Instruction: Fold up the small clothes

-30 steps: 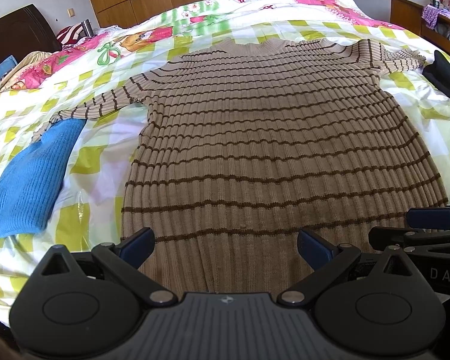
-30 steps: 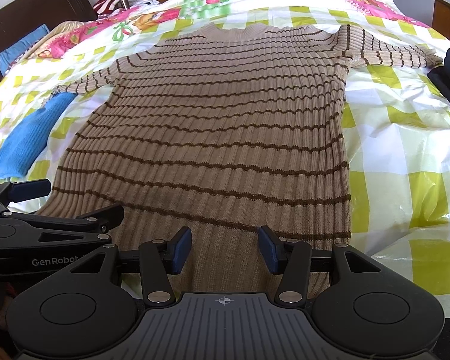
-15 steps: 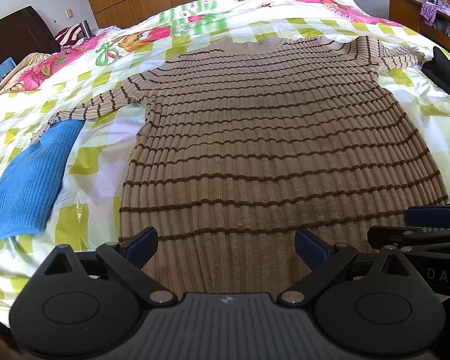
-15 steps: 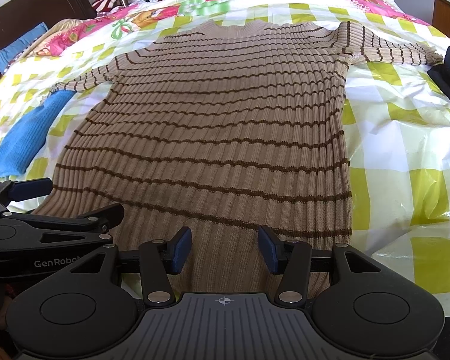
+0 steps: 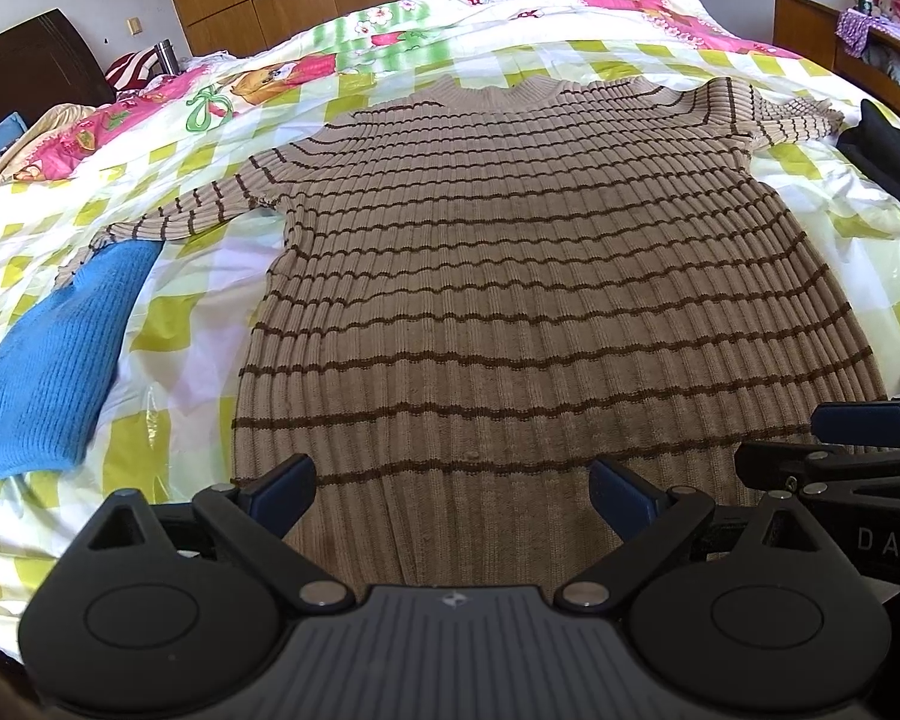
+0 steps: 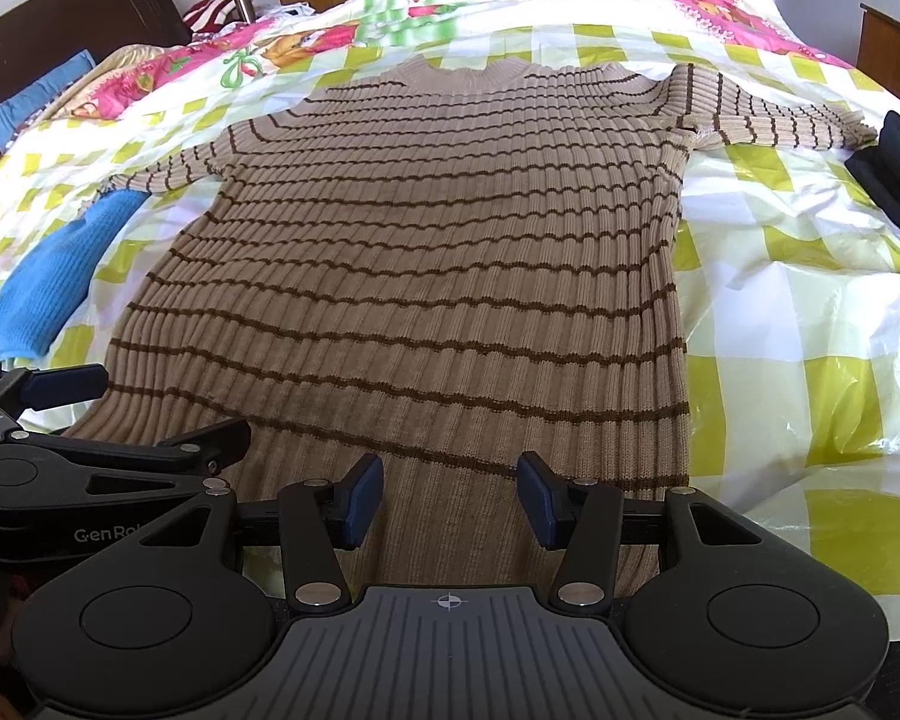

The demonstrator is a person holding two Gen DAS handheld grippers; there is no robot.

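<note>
Ribbed tan sweater [image 5: 528,300] lies flat on the bed [image 6: 780,276], collar at twelve o'clock. Your left gripper [image 5: 453,489] gapes wide, right gripper [image 6: 450,501] narrower, both empty over the hem; pinch both layers squarely.

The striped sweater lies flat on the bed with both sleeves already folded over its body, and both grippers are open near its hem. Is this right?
Not quite. The striped sweater does lie flat on the bed, and the left gripper and right gripper are open near its hem, but both sleeves are spread outward to the sides, not folded. Both wrist views show this.
</note>
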